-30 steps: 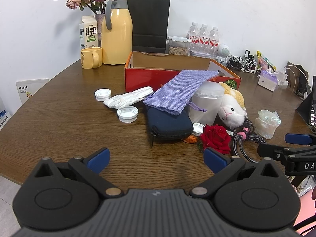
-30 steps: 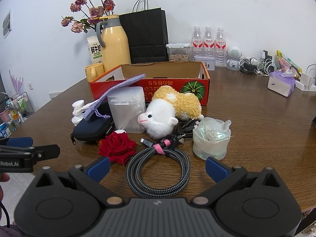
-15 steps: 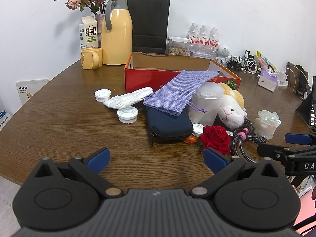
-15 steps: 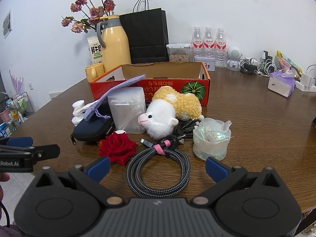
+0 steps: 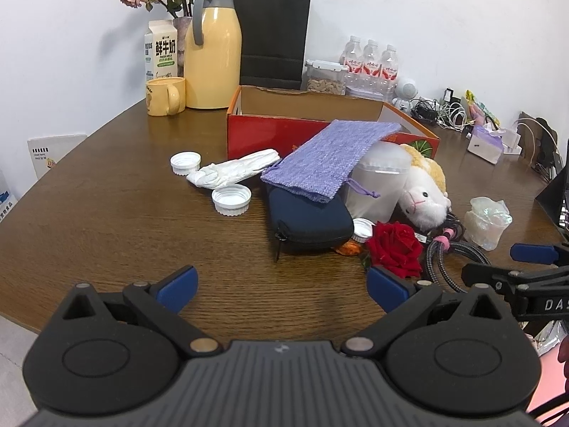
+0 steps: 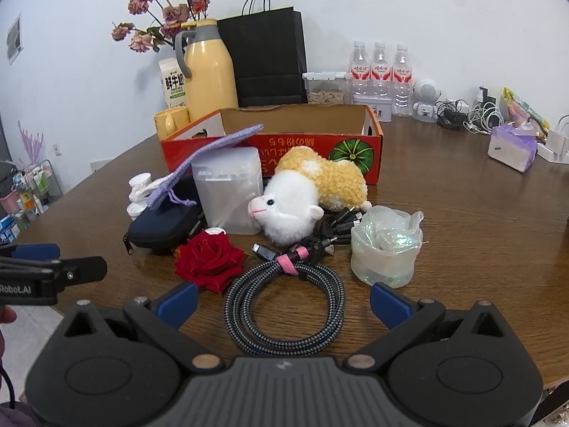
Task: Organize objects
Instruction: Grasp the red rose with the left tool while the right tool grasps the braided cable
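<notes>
The right tongs (image 6: 282, 300) hang low at the near edge of the tabletop (image 6: 480, 249), blue pads spread wide and holding nothing, and the coiled cable (image 6: 284, 306) lies straight ahead of them, almost centred in the gap. The coil lies flat; its pink tie (image 6: 290, 265) and loose plugs sit at the far side, toward the plush sheep (image 6: 306, 195). Just left of the coil is the red rose (image 6: 209, 261), just right the crumpled clear cup (image 6: 386, 245).

The left tongs (image 5: 281, 288) are likewise spread and empty, over bare wood. From them the pile lies ahead and to the right: the navy zip case (image 5: 306, 222) is closest, its long axis running away from the camera, with the purple knit pouch (image 5: 329, 158) draped over its far end and up onto the frosted plastic tub (image 5: 377, 185). Two white caps (image 5: 231, 199) and a rolled white glove (image 5: 234, 172) lie farther left.

So the right hand looks better placed for the cable, the left for the case. The red cardboard box (image 6: 270, 131) behind the pile is the likely destination, though its floor is hidden from both views, so I cannot tell whether anything is inside.

Against the earlier frames nothing has visibly shifted: both tongs sit at the same spread and the objects keep their places.
</notes>
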Motion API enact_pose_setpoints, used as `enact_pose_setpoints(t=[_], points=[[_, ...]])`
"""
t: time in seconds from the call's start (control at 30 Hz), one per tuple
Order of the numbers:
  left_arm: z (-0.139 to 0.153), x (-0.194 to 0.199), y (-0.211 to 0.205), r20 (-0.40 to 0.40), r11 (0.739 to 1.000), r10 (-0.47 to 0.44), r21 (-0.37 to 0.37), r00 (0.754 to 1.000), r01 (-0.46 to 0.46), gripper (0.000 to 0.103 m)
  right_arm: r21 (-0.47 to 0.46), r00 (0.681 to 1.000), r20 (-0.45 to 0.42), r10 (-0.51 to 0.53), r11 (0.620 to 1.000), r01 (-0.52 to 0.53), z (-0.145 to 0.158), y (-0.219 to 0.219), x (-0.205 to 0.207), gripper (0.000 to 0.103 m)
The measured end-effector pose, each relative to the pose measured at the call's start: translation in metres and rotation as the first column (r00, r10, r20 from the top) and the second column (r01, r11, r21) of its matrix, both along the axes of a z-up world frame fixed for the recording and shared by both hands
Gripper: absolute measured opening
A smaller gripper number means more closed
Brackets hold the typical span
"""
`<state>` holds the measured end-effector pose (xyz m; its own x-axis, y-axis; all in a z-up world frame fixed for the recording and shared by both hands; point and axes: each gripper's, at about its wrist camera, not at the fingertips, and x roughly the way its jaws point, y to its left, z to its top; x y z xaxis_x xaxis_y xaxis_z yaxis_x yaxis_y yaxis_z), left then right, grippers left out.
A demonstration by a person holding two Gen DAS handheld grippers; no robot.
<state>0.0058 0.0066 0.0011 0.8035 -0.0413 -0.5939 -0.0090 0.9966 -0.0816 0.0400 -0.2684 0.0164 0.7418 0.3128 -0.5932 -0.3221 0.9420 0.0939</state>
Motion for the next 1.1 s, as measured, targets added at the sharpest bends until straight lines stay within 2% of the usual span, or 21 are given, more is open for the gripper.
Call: enact_pose_setpoints(t=[0.33,0.5,0.8,0.87,0.93,1.1], points=[[-0.01,0.016,0.012,-0.027,0.999,0.026,-0.03,0.999,-0.027,0.103,-0.072,0.998,-0.056,0.005,0.997,-0.009,-0.028,0.012,0.028,0.103],[-0.016,0.023,0.015,-0.052,0.999,0.037,-0.034,0.998,-0.039,0.103,-0.102,0.999,-0.048,0.012,0.995,-0.017,-0.033,0.019,0.035,0.103],[-0.02,0.025,0.015,-0.068,0.999,0.038,-0.035,0.997,-0.041,0.103,-0.101,0.999,-0.032,0.028,0.994,-0.032,-0.035,0.021,0.039,0.103],[-0.019,0.024,0.013,-0.067,0.999,0.036,-0.034,0.997,-0.038,0.103,-0.094,0.999,-0.026,0.038,0.995,-0.041,-0.035,0.02,0.039,0.101],[-0.018,0.023,0.011,-0.063,0.999,0.03,-0.031,0.998,-0.032,0.103,-0.085,0.999,-0.01,0.046,0.995,-0.046,-0.034,0.018,0.038,0.09],[-0.012,0.022,0.001,-0.033,1.0,0.006,-0.022,0.999,-0.006,0.103,-0.069,0.997,0.006,0.074,0.995,-0.073,-0.033,0.012,0.036,0.086]])
